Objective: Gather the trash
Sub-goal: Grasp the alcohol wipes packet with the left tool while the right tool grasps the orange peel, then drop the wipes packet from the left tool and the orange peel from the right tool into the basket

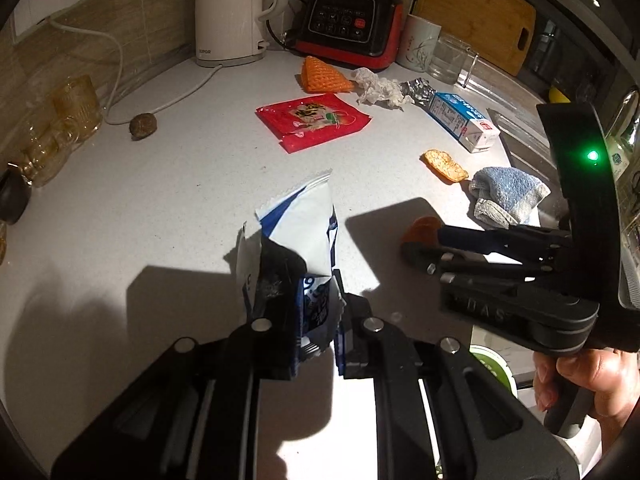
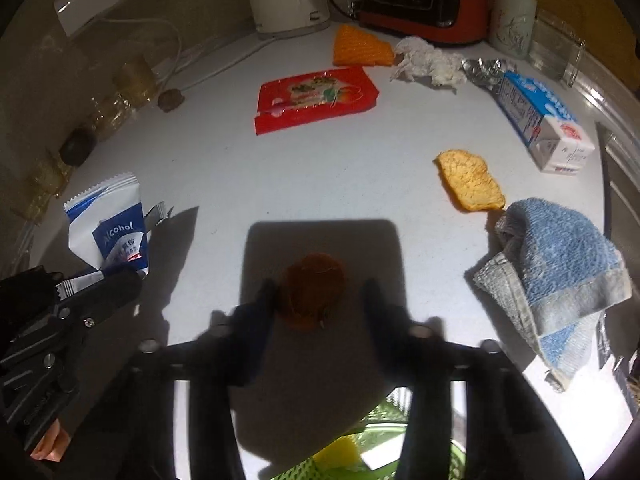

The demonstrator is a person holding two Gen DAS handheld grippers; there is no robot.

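Note:
My left gripper (image 1: 316, 304) is shut on a white and blue alcohol-wipe wrapper (image 1: 298, 232) and holds it upright above the counter; the wrapper also shows at the left of the right wrist view (image 2: 114, 228). My right gripper (image 2: 320, 292) is open, its blurred fingers either side of a round orange-brown peel (image 2: 314, 290) on the counter. Whether they touch it I cannot tell. In the left wrist view the right gripper (image 1: 424, 240) lies low beside that peel (image 1: 420, 230).
On the white counter (image 2: 224, 168) lie a red snack wrapper (image 2: 316, 96), an orange wedge (image 2: 360, 46), crumpled tissue (image 2: 428, 62), foil (image 2: 482, 70), a milk carton (image 2: 544, 120), a fried cracker (image 2: 468, 180) and a blue cloth (image 2: 560, 272). A green basket (image 2: 360, 452) sits below.

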